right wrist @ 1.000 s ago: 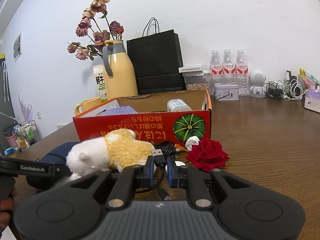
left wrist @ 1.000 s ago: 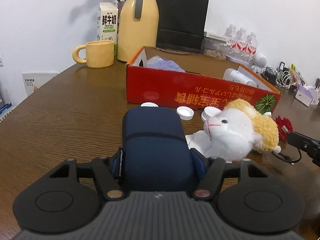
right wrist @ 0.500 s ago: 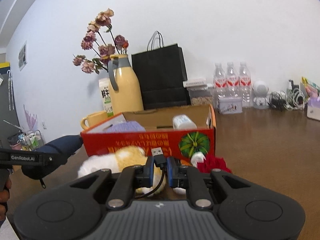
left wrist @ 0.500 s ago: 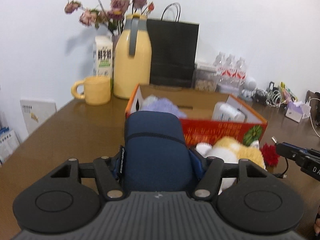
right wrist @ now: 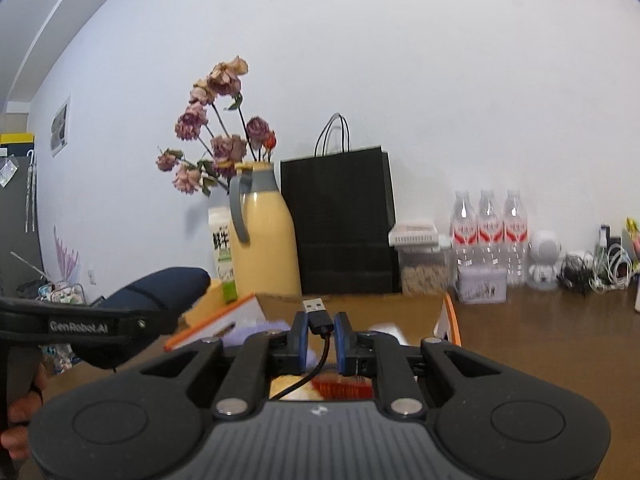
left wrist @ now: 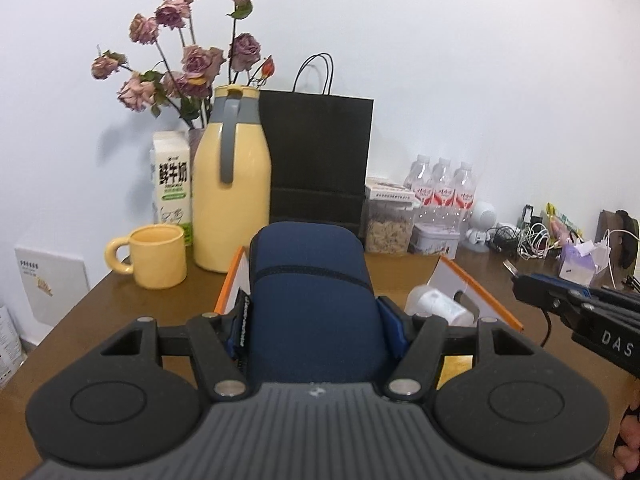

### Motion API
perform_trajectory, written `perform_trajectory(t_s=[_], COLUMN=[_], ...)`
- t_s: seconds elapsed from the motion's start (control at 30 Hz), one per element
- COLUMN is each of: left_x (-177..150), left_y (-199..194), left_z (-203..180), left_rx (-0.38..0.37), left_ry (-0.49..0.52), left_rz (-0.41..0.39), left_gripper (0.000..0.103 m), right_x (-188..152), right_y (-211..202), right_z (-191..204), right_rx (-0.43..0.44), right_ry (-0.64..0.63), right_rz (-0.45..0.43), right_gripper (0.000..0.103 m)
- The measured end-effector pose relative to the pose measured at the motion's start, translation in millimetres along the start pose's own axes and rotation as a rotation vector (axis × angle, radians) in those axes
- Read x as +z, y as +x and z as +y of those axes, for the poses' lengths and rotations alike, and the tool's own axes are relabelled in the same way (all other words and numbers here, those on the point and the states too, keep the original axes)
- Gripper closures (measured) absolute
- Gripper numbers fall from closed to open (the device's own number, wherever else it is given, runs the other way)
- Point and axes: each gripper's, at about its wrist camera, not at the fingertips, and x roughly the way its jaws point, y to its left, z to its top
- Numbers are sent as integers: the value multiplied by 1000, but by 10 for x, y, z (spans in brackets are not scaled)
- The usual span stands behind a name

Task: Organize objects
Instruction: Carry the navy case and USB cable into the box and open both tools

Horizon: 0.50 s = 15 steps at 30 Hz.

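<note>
My left gripper (left wrist: 312,320) is shut on a navy zippered pouch (left wrist: 310,300) and holds it in the air over the near side of the orange cardboard box (left wrist: 480,300). A white bottle (left wrist: 438,306) lies inside the box. My right gripper (right wrist: 321,330) is shut on a black USB cable (right wrist: 318,316), its plug pointing up, lifted above the box (right wrist: 450,316). The pouch (right wrist: 160,292) and the left gripper also show at the left of the right wrist view. The right gripper shows at the right edge of the left wrist view (left wrist: 520,286).
Behind the box stand a yellow mug (left wrist: 158,256), a milk carton (left wrist: 172,184), a yellow thermos (left wrist: 234,196), dried roses (left wrist: 188,60), a black paper bag (left wrist: 320,160), water bottles (left wrist: 444,192) and tangled cables (left wrist: 532,236). The brown table (right wrist: 540,340) extends to the right.
Both grippers have risen with their loads and moved toward the box. The plush sheep and red rose on the table have dropped out of view.
</note>
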Motion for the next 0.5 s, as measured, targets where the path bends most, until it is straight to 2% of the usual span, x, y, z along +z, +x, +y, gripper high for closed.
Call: perform_trajectory(t_s=[0.27, 0.5], left_x=[159, 170], left_y=[332, 707], left_z=[-8, 43], left_rx=[-7, 7], left_ry=[-7, -26], left_rz=[3, 40], left_gripper=[38, 38], right_x=[286, 231], right_y=[411, 912], right_z=[-23, -25], right_rx=[6, 3], right_ry=[20, 33], right_rz=[-36, 20], right_gripper=[90, 90])
